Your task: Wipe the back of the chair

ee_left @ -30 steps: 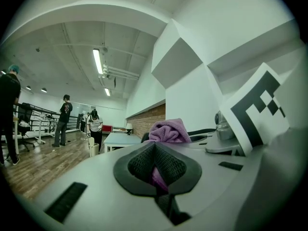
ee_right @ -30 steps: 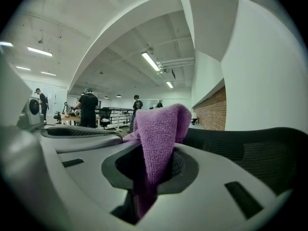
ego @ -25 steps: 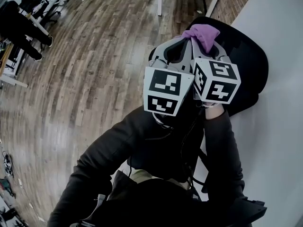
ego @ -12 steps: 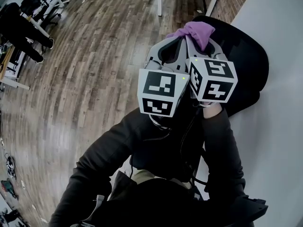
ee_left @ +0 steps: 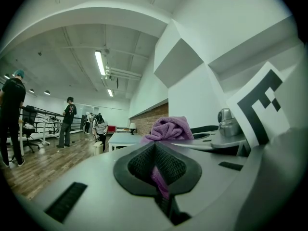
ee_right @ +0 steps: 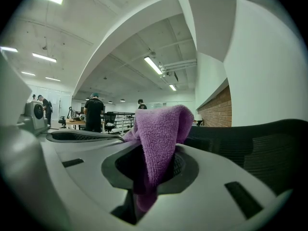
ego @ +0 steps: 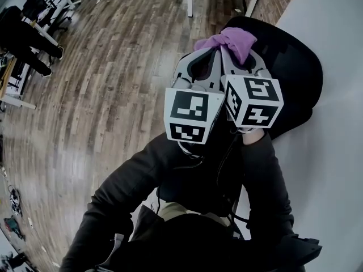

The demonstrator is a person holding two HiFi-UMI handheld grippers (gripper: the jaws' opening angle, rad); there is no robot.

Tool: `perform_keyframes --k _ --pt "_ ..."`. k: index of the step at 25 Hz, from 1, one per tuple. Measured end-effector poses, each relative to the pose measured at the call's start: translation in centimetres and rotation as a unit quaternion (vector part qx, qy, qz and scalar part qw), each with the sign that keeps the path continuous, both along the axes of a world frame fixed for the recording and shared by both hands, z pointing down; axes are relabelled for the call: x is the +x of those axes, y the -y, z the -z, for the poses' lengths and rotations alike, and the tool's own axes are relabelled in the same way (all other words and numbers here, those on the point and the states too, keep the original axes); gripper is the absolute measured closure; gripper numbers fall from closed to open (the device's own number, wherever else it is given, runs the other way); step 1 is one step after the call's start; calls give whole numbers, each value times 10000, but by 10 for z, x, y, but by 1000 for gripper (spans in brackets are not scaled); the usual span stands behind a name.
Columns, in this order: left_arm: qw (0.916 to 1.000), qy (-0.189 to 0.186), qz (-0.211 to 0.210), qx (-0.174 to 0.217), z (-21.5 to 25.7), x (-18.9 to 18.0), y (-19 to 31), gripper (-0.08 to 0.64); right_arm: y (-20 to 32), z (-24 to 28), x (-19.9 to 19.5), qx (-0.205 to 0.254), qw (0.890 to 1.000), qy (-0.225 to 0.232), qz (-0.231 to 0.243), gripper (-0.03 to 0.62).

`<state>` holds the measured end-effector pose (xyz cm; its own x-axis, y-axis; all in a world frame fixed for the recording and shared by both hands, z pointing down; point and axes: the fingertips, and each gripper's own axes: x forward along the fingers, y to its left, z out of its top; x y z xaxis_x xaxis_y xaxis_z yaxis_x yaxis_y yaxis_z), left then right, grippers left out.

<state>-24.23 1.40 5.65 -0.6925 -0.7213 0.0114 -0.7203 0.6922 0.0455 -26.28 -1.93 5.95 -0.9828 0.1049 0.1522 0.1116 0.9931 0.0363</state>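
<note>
Chair back [ego: 298, 55] sits just beyond your grippers. Left gripper [ego: 211, 50] and right gripper [ego: 231, 52] both clamp the cloth [ego: 229, 40]. Looks like pre-wipe to me, so next you'd press it onto the mesh and sweep.

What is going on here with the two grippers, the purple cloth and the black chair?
A person holds a gripper in each hand, side by side. The right gripper is clamped on a purple cloth, and the left gripper pinches a strip of the same cloth. Together they hold it up at the top edge of the black mesh chair, which stands against a white wall. Whether the cloth is pressing on the chair back cannot be told.
</note>
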Motion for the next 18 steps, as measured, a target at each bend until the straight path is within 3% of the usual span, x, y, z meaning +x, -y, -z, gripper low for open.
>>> perform_keyframes --k 18 --pt "9997 -163 -54 -149 -13 8 8 552 8 -15 9 -128 9997 -204 -43 523"
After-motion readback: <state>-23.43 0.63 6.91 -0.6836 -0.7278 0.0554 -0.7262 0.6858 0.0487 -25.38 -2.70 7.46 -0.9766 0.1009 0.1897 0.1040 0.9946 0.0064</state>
